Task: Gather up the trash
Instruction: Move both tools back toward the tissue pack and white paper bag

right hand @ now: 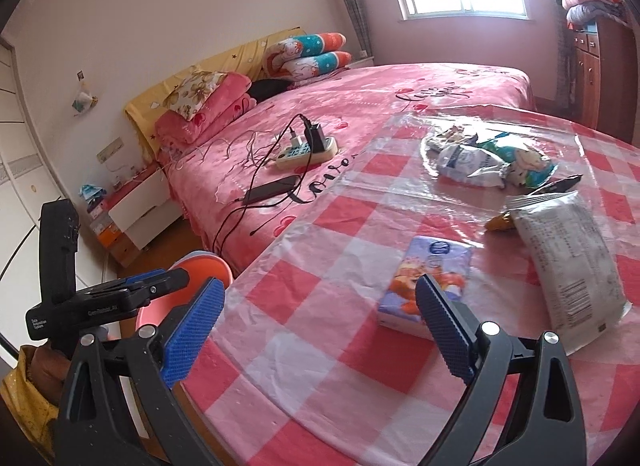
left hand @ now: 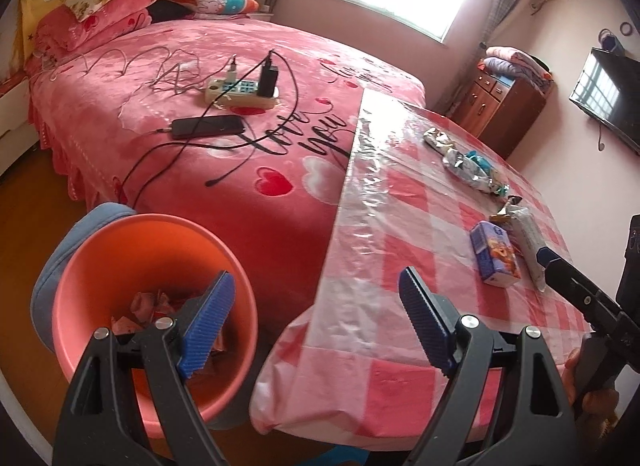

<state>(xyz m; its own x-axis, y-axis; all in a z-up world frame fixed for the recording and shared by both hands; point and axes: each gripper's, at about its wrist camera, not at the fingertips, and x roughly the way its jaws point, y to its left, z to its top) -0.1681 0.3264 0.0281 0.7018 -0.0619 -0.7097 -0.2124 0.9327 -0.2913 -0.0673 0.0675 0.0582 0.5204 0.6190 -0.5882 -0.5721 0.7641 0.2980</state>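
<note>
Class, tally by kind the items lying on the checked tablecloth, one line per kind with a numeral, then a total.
Purple tissue pack: 1
Long white printed packet: 1
Crumpled white-and-teal wrapper piles: 2 (seen apart in the left view)
Small dark and yellow wrappers: 2
Total: 6

Purple tissue pack (right hand: 425, 281), lying flat, centre right of the right wrist view. White printed wrapper (right hand: 568, 258), flat, to its right, a small yellow-brown wrapper (right hand: 500, 221) beside it. Crumpled foil bags (right hand: 488, 157), upper right. Pink bin (left hand: 156, 306), lower left of the left wrist view, holding crumpled paper (left hand: 148, 306).
</note>
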